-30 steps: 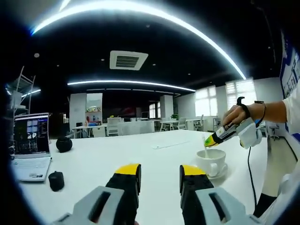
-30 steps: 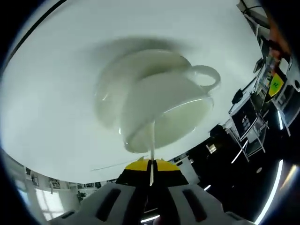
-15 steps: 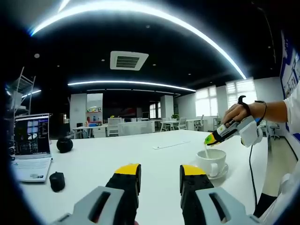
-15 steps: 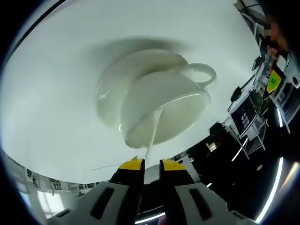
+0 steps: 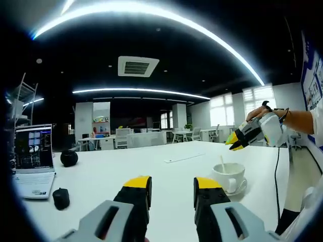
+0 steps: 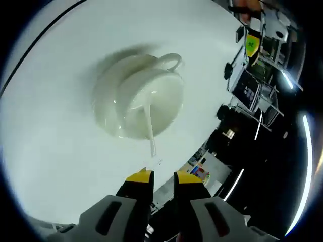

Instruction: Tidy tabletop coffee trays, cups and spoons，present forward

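A white cup [image 5: 228, 174] sits on its saucer [image 5: 241, 187] on the white counter [image 5: 121, 169], toward the right side in the left gripper view. A white spoon [image 5: 221, 163] stands in the cup, its handle leaning up over the rim. In the right gripper view the same cup [image 6: 151, 103], saucer [image 6: 108, 113] and spoon [image 6: 150, 128] are seen from above, the cup's loop handle pointing away from the camera.

The right gripper [image 5: 234, 143] hangs in the air above the cup, clear of the spoon handle. Its fingers [image 6: 142, 177] are slightly parted with a narrow gap between them and nothing in it, which suggests the spoon is left to lean in the cup on its own weight. The person's hand [image 5: 262, 112] holds that gripper at a downward tilt, so its camera looks over the set.

The left gripper [image 5: 173, 187] hovers low over the bare counter, well apart from the cup, fingers spread wide and empty, probably waiting in reserve. Far left on the counter stand an open laptop [image 5: 34, 154], a black mouse [image 5: 61, 194] and a dark round object [image 5: 68, 157].

By my judgement the 3 pieces are gathered as 1 set; what remains is pushing the set forward to present it.
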A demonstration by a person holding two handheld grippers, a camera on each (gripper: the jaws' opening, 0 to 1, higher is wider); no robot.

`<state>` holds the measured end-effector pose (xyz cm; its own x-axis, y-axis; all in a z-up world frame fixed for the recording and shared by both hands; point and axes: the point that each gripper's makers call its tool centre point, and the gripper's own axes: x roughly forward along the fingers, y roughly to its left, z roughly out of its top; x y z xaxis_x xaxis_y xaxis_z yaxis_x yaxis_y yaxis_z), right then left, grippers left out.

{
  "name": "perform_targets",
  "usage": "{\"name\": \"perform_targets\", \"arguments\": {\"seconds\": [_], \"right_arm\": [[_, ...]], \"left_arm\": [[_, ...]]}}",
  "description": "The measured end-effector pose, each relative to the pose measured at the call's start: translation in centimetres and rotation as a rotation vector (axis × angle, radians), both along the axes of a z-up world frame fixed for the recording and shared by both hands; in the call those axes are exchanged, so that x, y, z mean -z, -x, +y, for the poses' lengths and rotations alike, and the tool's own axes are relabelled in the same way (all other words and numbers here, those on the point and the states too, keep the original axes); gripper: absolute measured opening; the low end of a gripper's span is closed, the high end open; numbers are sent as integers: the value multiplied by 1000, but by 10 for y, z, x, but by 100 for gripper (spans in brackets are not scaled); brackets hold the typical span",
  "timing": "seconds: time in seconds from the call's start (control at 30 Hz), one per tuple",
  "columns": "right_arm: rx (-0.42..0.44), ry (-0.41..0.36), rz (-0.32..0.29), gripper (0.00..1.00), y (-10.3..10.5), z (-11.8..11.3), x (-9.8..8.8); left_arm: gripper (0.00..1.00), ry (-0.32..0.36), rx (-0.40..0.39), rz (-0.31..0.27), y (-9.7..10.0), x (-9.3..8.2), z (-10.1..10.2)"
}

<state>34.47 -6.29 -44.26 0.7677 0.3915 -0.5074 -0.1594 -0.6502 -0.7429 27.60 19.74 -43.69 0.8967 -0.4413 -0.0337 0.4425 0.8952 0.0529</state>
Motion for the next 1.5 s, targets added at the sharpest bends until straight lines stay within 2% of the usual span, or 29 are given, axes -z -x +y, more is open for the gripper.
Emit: {"name": "perform_targets", "arguments": {"seconds": [0.1,0.13,0.2,0.23,0.4,0.5,0.57,0.77,0.93,1.27,1.5], "right_arm": [[28,-69,25,20,3,-4,-11],[54,-115,46,22,5,-7,-16],[105,-206,88,30,8,-14,-26],[115,-225,100,32,10,-15,-29],[167,-390,115,33,13,-31,-56],[186,-472,118,34,13,-40,-68],[190,-500,128,36,13,-47,-72],[225,-608,140,36,12,-63,-84],[264,-731,149,37,13,-80,-91],[335,-1018,202,37,15,-112,-98],[354,-1240,281,37,20,-123,-97]], "left_arm": [[35,14,-8,-5,-2,-4,3],[35,18,-12,-8,-3,-6,5],[35,27,-22,-14,-4,-10,7],[35,31,-22,-17,-5,-11,7],[35,34,-23,-28,-8,-16,6],[35,33,-23,-31,-11,-18,6],[35,33,-20,-31,-12,-20,5],[35,25,-21,-44,-14,-27,6],[35,30,-33,-41,-16,-26,9],[35,59,-68,-31,-19,-24,20],[35,87,-74,-18,-23,-19,19]]}}
